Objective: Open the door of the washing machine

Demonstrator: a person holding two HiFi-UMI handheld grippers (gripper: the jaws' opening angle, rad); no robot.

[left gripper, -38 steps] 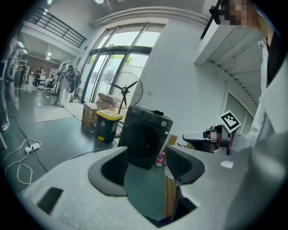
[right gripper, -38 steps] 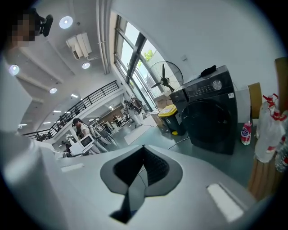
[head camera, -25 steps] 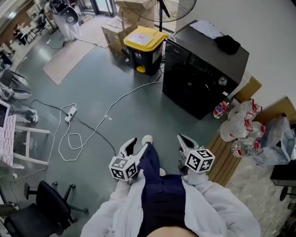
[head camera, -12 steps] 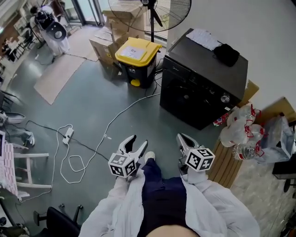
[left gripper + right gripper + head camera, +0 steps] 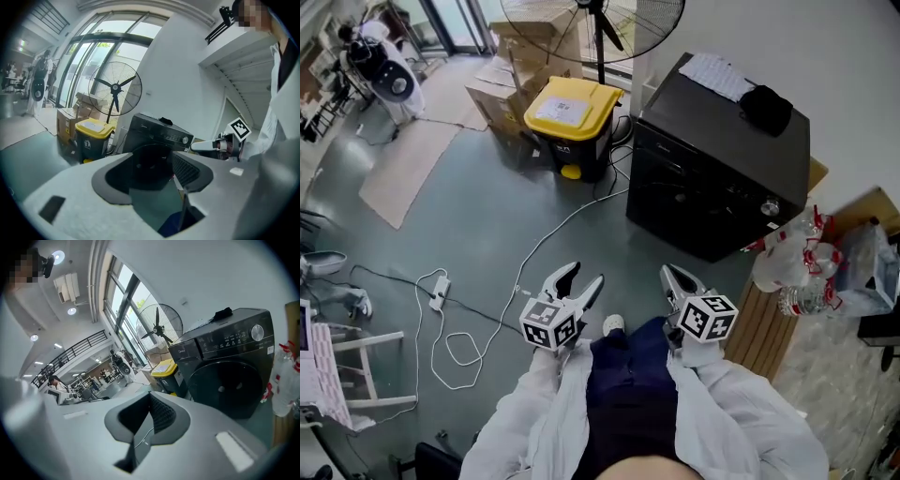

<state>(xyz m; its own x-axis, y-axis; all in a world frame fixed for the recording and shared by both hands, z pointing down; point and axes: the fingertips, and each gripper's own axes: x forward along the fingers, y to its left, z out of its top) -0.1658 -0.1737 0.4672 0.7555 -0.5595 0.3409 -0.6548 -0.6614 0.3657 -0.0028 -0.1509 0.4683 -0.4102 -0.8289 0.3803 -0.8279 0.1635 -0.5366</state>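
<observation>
**Colours and patterns.** The washing machine (image 5: pixel 717 178) is shown in black throughout, its round door (image 5: pixel 229 380) in the same glossy black and its dial (image 5: pixel 257 332) in silver. A black cloth (image 5: pixel 766 108) and a white printed sheet (image 5: pixel 719 75) are seen on its top. The bin (image 5: pixel 567 117) is given a yellow lid over a black body. The floor (image 5: pixel 487 225) is grey-green and is crossed by a white cable (image 5: pixel 551 228). The left hand-held gripper (image 5: pixel 584 277) and the right hand-held gripper (image 5: pixel 675 277) are pale grey with black ribbed pads (image 5: pixel 187 169). Each carries a cube (image 5: pixel 548 328) patterned in black-and-white squares. The sleeves (image 5: pixel 525 422) are white and the trousers (image 5: pixel 628 394) navy.
</observation>
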